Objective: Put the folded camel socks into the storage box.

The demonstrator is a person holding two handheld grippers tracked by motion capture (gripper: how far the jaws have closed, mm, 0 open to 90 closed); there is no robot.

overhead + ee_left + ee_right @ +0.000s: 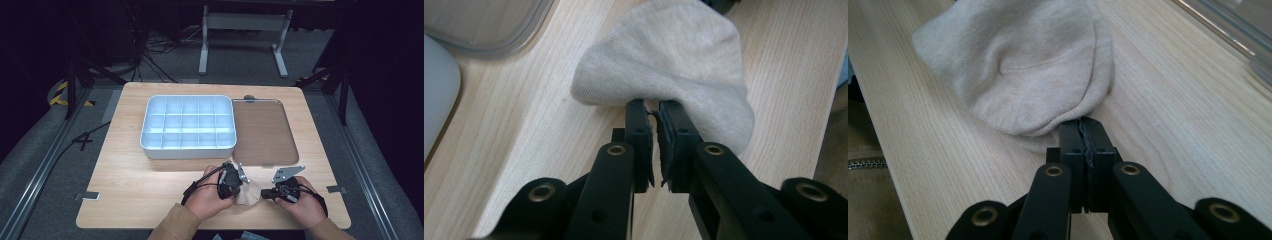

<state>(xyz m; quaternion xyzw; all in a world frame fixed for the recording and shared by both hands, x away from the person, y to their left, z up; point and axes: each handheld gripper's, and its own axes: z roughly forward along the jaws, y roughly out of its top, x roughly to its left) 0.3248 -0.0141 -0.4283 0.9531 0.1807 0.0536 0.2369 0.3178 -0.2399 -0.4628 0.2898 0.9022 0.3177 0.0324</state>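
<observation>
Left gripper [655, 107] is pinched onto the near edge of the beige sock [669, 65], right gripper [1082, 125] clamped onto its opposite edge, sock lying between them on the table [150, 185]. Looks like mid-fold; next they'd lift together, keeping both grips tight.

Bright overhead light washes the wooden table [150, 190] and glares off the white tray [187, 125]; surroundings fall dark, close-ups softly blurred.
</observation>
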